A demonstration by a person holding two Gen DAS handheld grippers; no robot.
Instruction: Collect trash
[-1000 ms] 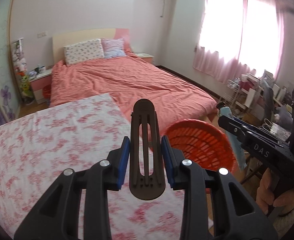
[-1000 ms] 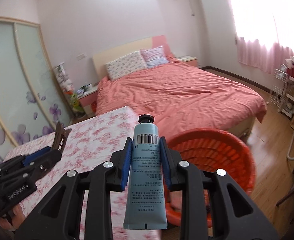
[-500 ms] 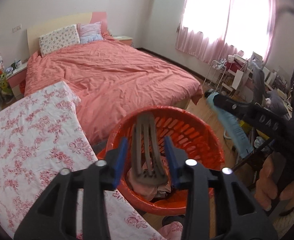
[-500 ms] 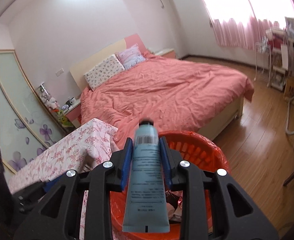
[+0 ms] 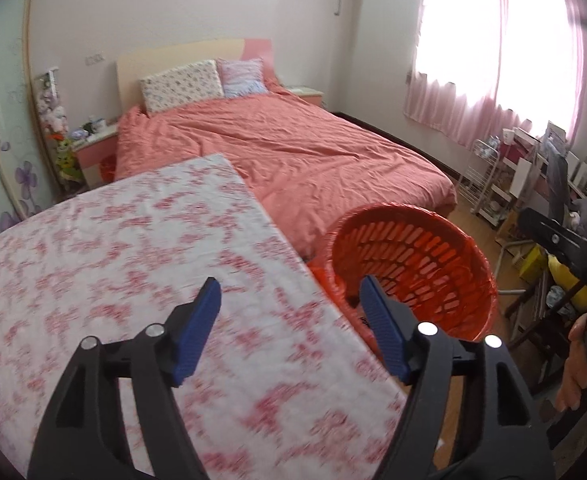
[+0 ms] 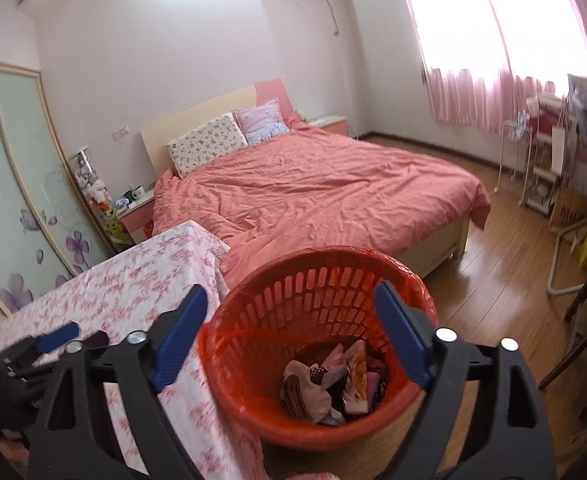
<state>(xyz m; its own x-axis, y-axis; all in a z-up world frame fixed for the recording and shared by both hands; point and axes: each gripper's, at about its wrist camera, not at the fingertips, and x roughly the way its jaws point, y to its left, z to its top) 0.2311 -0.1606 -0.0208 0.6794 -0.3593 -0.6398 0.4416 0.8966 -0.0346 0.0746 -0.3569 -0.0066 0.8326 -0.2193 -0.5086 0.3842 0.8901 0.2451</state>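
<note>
Both grippers, left (image 5: 289, 296) and right (image 6: 291, 300), now gape empty, jaws opening; comb and tube gone, probably among the trash (image 6: 333, 384) in the orange basket (image 6: 253, 320).

I see a bed (image 6: 313, 196) with a coral cover and two pillows (image 6: 229, 140). A table with a floral cloth (image 5: 113, 264) stands near it, and pink curtains (image 5: 493, 60) hang at the window

basket (image 6: 253, 344): orange slotted plastic bin with an orange liner, upright on the floor, just beside the floral-clothed table (image 6: 141, 280)
trash (image 6: 333, 384): crumpled wrappers and paper heaped at the basket's bottom
</note>
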